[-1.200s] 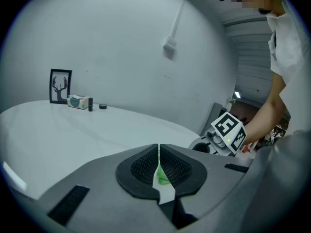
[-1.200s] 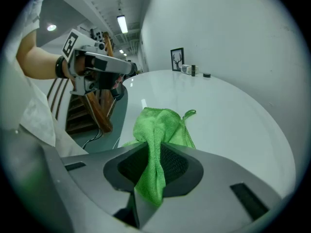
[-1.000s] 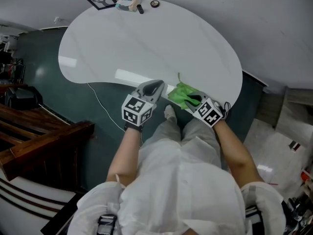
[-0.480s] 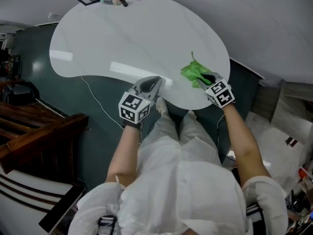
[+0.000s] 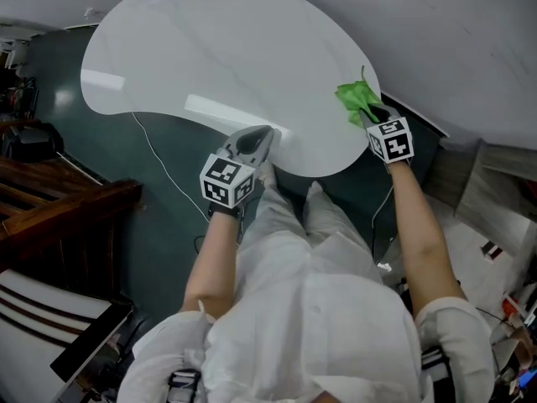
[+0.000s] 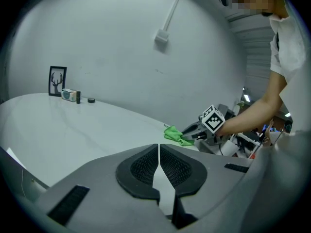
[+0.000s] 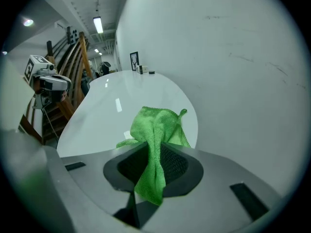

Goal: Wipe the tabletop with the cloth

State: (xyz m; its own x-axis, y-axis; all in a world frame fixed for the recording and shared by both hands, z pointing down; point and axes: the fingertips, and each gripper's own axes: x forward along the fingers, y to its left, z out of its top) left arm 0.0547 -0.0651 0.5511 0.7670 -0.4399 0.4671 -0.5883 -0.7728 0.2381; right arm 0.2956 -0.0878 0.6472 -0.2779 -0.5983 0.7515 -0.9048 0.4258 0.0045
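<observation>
Our right gripper (image 5: 370, 116) is clamped on the green cloth (image 5: 356, 99), with a fold pinched between its jaws. Over the last second we have swept the cloth from the near rim in front of us out to the right edge of the tabletop (image 5: 210, 57). We judge that strip wiped, while the wide middle remains. Our left gripper (image 5: 257, 141), jaws together and empty, has stayed at the near rim.

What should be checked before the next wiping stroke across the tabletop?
1. Cloth clamped in the right gripper's jaws: ok.
2. Cloth pressed flat on the tabletop: cannot tell; it sits at the right edge.
3. Left gripper shut, empty, apart from the cloth: ok.
4. Middle of the tabletop bare: ok.
5. Picture frame at the far end, away from the cloth: ok.
</observation>
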